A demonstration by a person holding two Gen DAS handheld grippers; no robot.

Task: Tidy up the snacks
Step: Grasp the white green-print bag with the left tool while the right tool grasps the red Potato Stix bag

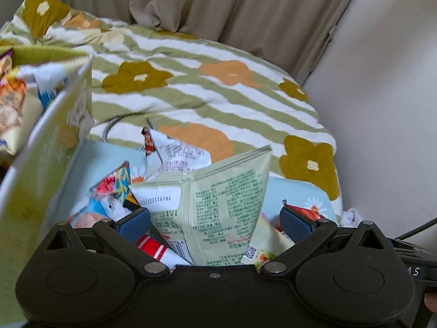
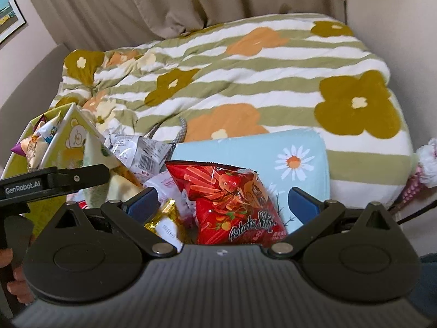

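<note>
A heap of snack packets lies on a light blue daisy cloth (image 2: 297, 158) on the bed. My left gripper (image 1: 215, 220) is open, and its blue pads stand on either side of a pale green packet (image 1: 218, 205) that rests upright with its printed back towards me. The left pad is at the packet's edge; the right pad is clear of it. My right gripper (image 2: 224, 203) is open around a red Potato Sticks bag (image 2: 235, 205), with gaps on both sides. A gold packet (image 2: 164, 218) and white wrappers (image 2: 144, 155) lie beside the red bag.
A yellow-green box with a bear picture (image 2: 73, 136) stands at the left with several packets in it; its wall (image 1: 54, 125) rises close to my left gripper. A green-striped flowered quilt (image 2: 245, 82) covers the bed. Beige curtains (image 2: 191, 0) hang behind. A wall (image 1: 382, 109) runs along the right.
</note>
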